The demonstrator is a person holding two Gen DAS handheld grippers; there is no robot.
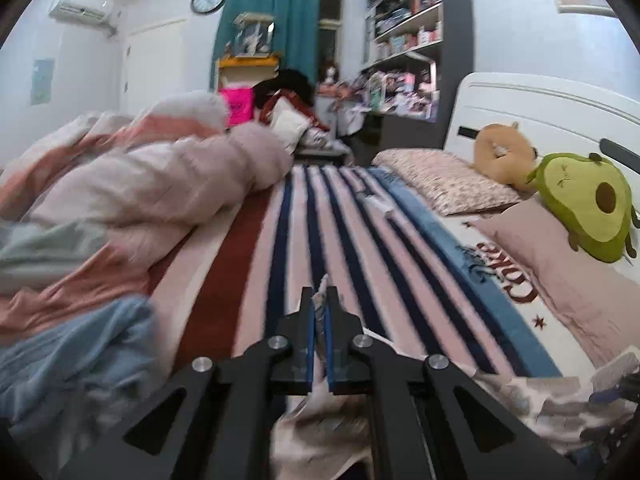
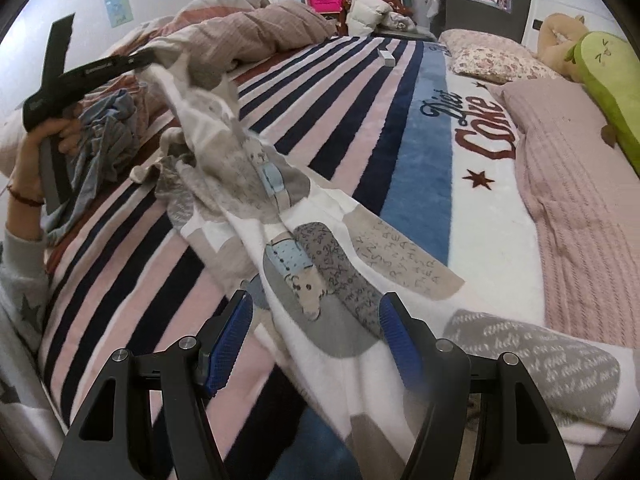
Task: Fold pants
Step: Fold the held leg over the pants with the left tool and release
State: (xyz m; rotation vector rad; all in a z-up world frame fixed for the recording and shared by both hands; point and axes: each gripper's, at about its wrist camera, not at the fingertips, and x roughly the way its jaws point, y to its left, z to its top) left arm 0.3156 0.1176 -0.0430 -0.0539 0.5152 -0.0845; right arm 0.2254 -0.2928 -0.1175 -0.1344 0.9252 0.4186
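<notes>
The pants [image 2: 320, 240] are white with grey, beige and blue patches and lie stretched across the striped bed blanket [image 2: 360, 112]. My left gripper [image 1: 320, 300] is shut on an edge of the pants [image 1: 320, 304], with fabric hanging below it. In the right wrist view the left gripper [image 2: 140, 60] holds that end lifted at the upper left. My right gripper [image 2: 316, 308] is open, its blue pads [image 2: 232, 340] on either side of the pants fabric, above it.
A crumpled pink duvet [image 1: 160, 184] and a blue garment [image 1: 72, 360] lie on the bed's left. Pillows [image 1: 440, 176], an avocado plush [image 1: 584, 204] and a tan plush [image 1: 504, 152] sit by the headboard. A small white box [image 2: 386, 56] lies on the blanket.
</notes>
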